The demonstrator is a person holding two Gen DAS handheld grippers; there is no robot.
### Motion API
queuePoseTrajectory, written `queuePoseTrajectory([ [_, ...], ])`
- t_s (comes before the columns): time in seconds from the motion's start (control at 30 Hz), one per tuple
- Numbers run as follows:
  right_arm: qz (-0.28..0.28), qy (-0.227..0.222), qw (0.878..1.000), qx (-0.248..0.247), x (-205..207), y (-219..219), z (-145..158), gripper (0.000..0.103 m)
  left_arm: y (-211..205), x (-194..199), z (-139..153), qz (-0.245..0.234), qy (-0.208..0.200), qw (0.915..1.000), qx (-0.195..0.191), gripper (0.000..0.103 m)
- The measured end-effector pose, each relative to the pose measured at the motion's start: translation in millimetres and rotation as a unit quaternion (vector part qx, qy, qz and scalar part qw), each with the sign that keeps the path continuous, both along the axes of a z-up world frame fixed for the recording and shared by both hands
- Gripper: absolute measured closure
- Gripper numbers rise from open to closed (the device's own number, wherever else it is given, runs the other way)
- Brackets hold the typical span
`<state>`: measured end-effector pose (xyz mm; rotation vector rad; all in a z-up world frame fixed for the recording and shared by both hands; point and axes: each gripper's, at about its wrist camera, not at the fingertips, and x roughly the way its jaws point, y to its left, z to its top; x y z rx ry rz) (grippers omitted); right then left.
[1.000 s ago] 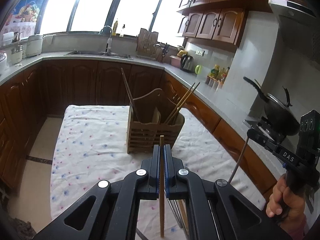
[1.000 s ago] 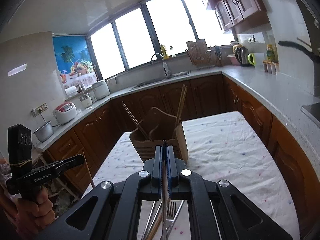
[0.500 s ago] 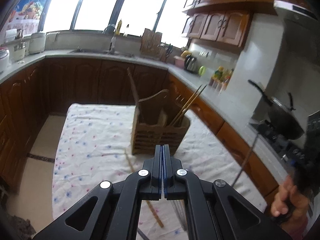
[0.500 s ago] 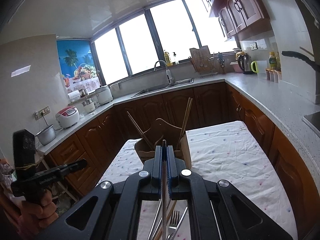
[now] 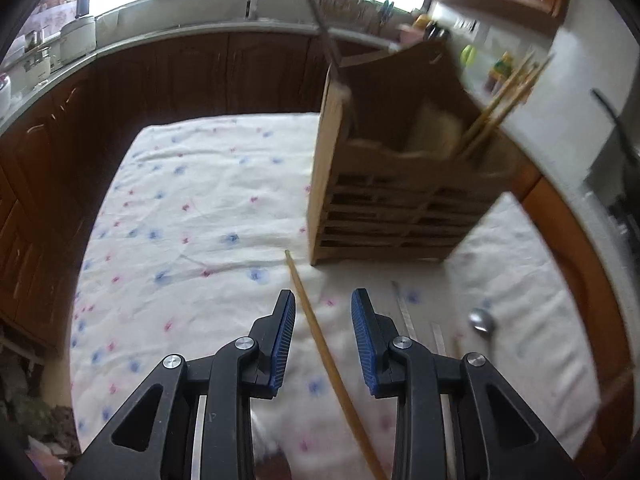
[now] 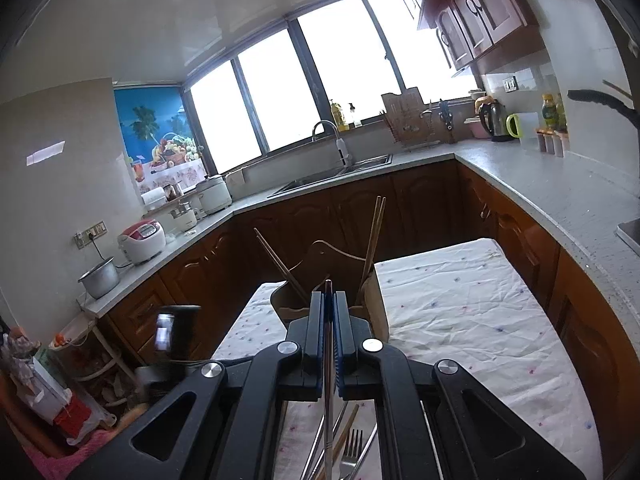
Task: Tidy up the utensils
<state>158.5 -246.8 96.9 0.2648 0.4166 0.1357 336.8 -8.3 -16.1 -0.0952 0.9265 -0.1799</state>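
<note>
A wooden utensil holder (image 5: 396,196) stands on the floral tablecloth (image 5: 192,200) with chopsticks (image 5: 504,100) leaning in it. My left gripper (image 5: 323,312) is open and low over the cloth, with a loose wooden chopstick (image 5: 320,340) lying on the cloth between its fingers. My right gripper (image 6: 329,304) is shut on a thin metal utensil handle (image 6: 328,380) and is held above the table, short of the holder (image 6: 320,280). A fork (image 6: 350,452) and more utensils lie on the cloth below it.
A metal spoon (image 5: 482,320) lies on the cloth right of the left gripper. A dark wood counter with a sink (image 6: 340,172) wraps around the table. Rice cookers (image 6: 142,240) stand at the left, a kettle (image 6: 494,120) at the back right.
My left gripper dropped the wooden chopstick onto the cloth, then opened and came down low around it, closer to the holder. The right gripper stayed shut on its metal utensil.
</note>
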Motion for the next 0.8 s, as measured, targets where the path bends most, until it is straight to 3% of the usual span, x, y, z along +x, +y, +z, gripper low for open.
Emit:
queuePoseTrajectory([
  [0.2, -0.002, -0.006, 1.000, 0.005, 4.2, -8.0, 3.3, 0.099, -14.7, 52.6, -37.3, 0.002, 0.035, 0.9987, 0.038, 0.076],
  [0.3, -0.001, -0.007, 1.000, 0.006, 7.4, -9.5, 3.2, 0.099, -23.1, 65.0, -50.3, -0.005, 0.036, 0.9975, 0.060, 0.093],
  [0.43, 0.000, -0.006, 1.000, 0.008, 9.9, -9.0, 2.4, 0.099, -27.6, 67.6, -52.1, -0.012, 0.029, 0.9971, 0.069, 0.098],
  [0.57, 0.003, -0.005, 1.000, 0.009, 12.3, -7.9, 1.3, 0.099, -16.9, 59.0, -43.8, -0.005, 0.020, 0.9991, 0.037, 0.100],
  [0.8, 0.012, -0.013, 1.000, 0.008, 8.1, -0.7, 6.2, 0.099, 2.2, 21.9, -2.9, -0.005, -0.028, 0.9987, -0.041, 0.100],
])
